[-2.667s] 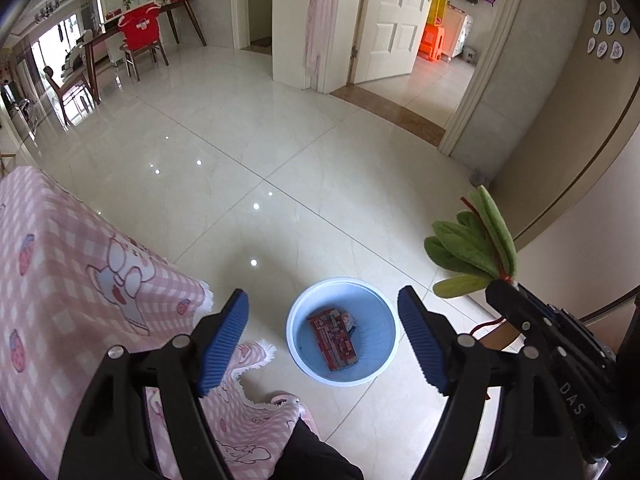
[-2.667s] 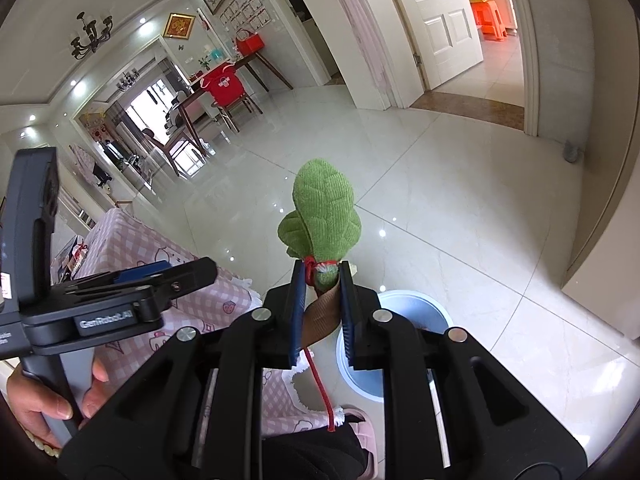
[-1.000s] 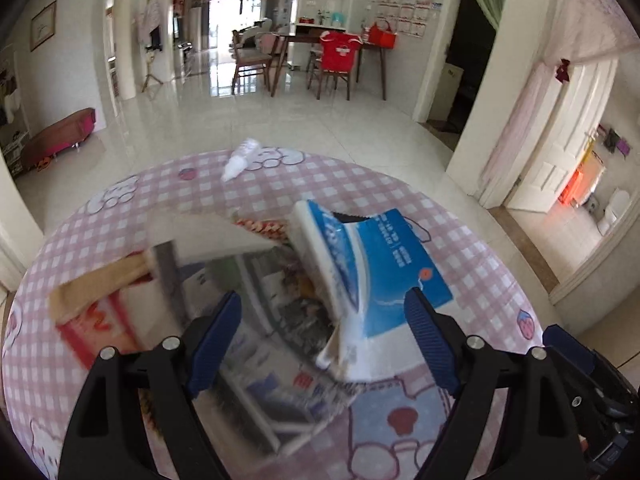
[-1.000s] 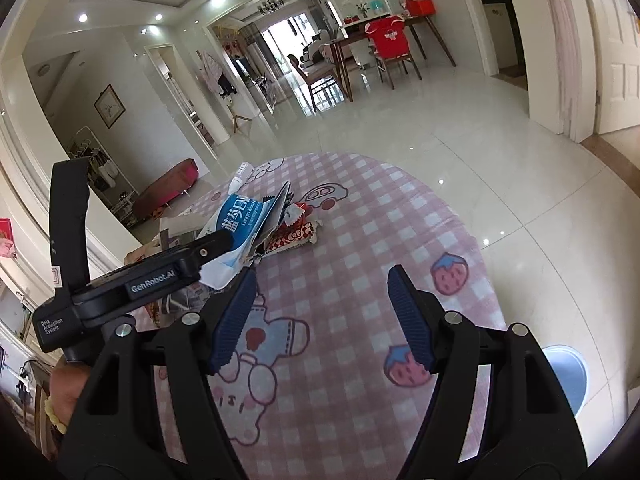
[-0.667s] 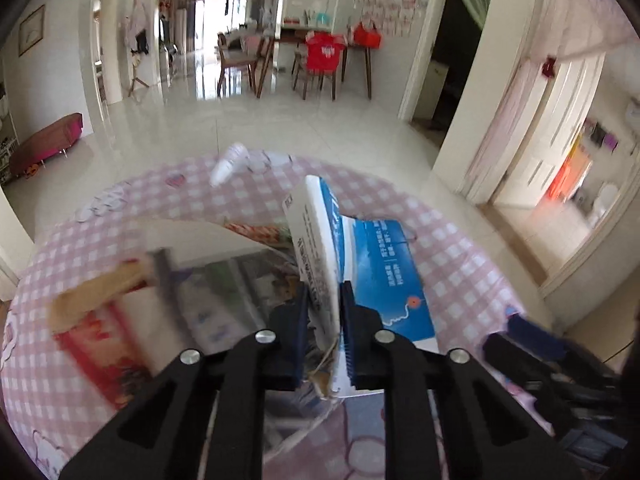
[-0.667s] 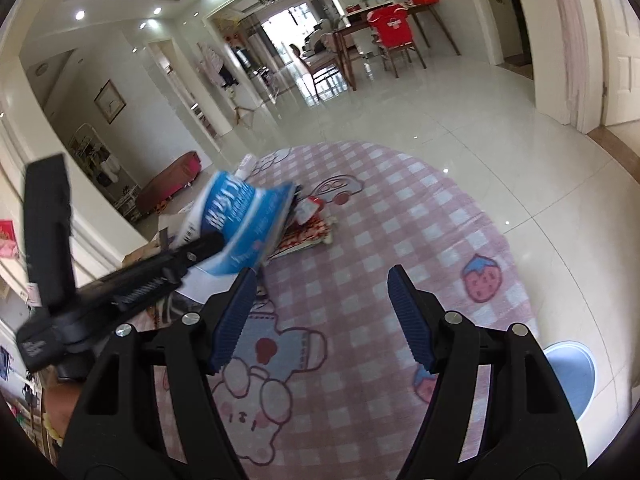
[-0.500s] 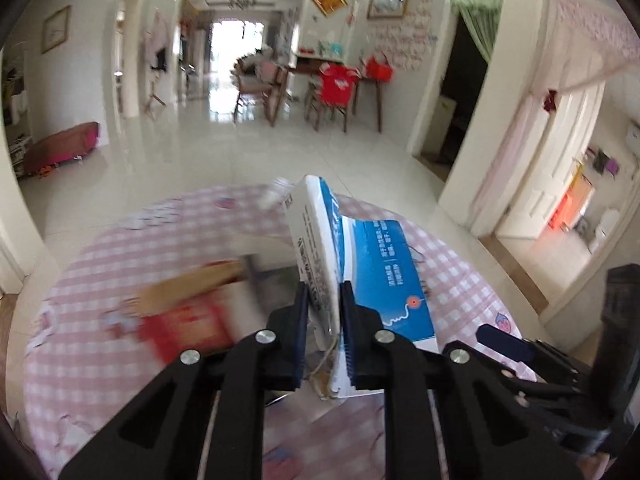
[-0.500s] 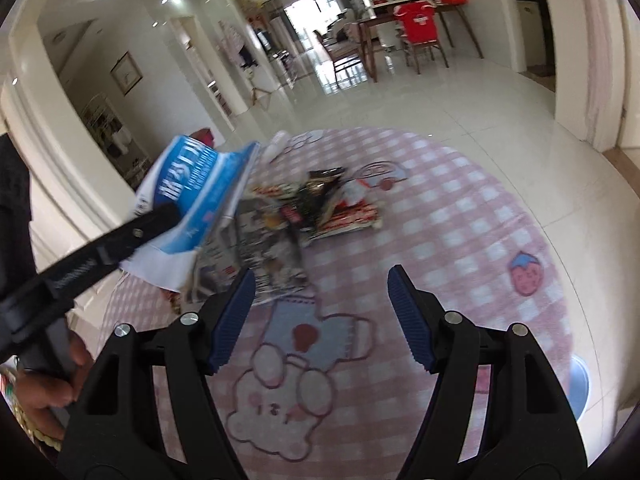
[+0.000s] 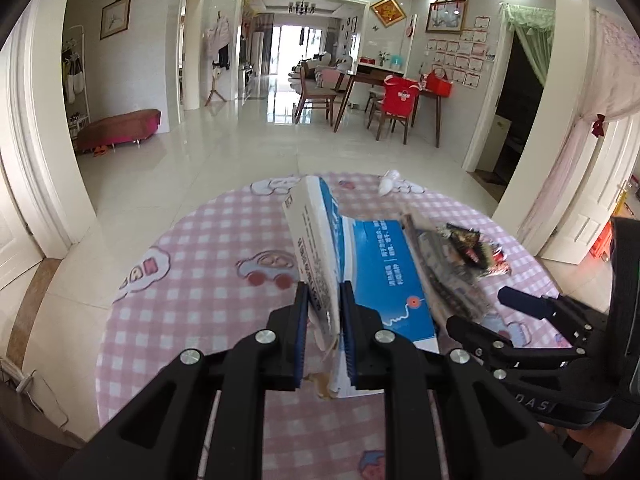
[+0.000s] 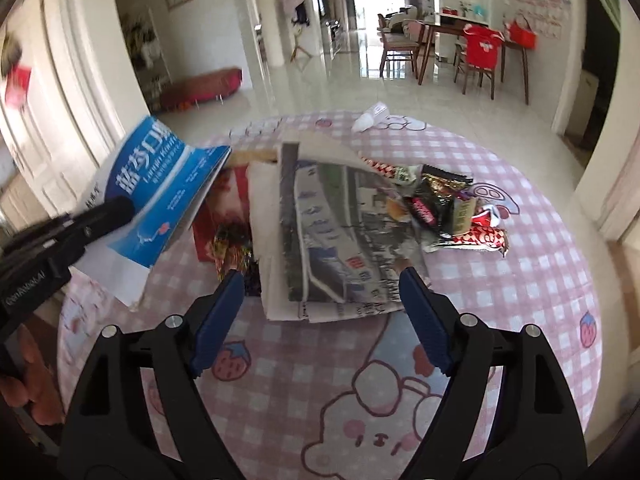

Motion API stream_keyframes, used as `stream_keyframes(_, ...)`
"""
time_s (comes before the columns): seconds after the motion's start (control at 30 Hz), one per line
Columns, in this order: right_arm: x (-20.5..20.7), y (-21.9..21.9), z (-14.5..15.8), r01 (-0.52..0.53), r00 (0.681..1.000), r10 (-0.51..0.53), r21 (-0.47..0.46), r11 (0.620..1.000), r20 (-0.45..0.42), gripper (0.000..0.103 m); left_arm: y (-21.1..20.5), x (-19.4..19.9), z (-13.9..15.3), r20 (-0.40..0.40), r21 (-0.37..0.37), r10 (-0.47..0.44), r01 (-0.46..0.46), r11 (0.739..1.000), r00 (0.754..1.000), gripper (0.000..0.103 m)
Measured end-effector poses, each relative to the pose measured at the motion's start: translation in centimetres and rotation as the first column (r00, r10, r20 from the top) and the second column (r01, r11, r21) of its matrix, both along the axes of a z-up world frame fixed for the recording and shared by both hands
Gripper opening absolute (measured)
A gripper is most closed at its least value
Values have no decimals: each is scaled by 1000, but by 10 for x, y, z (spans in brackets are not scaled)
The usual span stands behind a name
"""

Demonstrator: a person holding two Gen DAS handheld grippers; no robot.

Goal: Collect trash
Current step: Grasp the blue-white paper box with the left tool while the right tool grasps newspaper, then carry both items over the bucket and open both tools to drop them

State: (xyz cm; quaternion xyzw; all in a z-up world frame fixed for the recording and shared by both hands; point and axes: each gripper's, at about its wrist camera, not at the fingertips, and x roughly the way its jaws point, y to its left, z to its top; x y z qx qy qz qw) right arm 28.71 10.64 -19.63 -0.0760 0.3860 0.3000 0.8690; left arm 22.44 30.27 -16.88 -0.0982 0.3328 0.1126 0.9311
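The left claw point(image 9: 324, 316) pinches a blue box point(image 9: 320, 248) above the table point(image 9: 192, 280); the right claw point(image 10: 320, 312) is spread over the newspaper point(image 10: 340, 232).

Left gripper point(image 9: 324, 320): jaws pinched tight, nearly together, raised, pointing forward. Right gripper point(image 10: 320, 312): jaws spread wide, angled down, low at the left one's right side. Bare hand point(image 10: 24, 380) gripping the left handle.
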Motion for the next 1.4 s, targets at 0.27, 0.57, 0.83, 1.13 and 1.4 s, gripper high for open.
stream_keyframes(0.27, -4, 39, -22, -30, 989, 64, -250, 968, 131, 79, -2, 2, -14, -25, -2, -9, 9, 1000, 1000, 15)
stream_keyframes(0.57, 25, 42, -17, -59, 985, 95, -232, 971, 146, 28, -9, -1, -6, -4, 0, -21, 21, 1000, 1000, 15)
stream_keyframes(0.83, 16, 1, 34, -39, 986, 42, -22, 999, 161, 5, -23, -15, 25, 64, 7, -37, 37, 999, 997, 15)
stream_keyframes(1.13, -10, -73, 69, 3, 991, -28, 186, 983, 132, 5, -74, -21, 56, 102, 28, -110, 108, 994, 989, 15)
stream_keyframes(1.4, -42, -186, 87, 132, 972, -185, 317, 939, 143, 5, -169, -6, 65, 86, 39, -279, 276, 960, 956, 15)
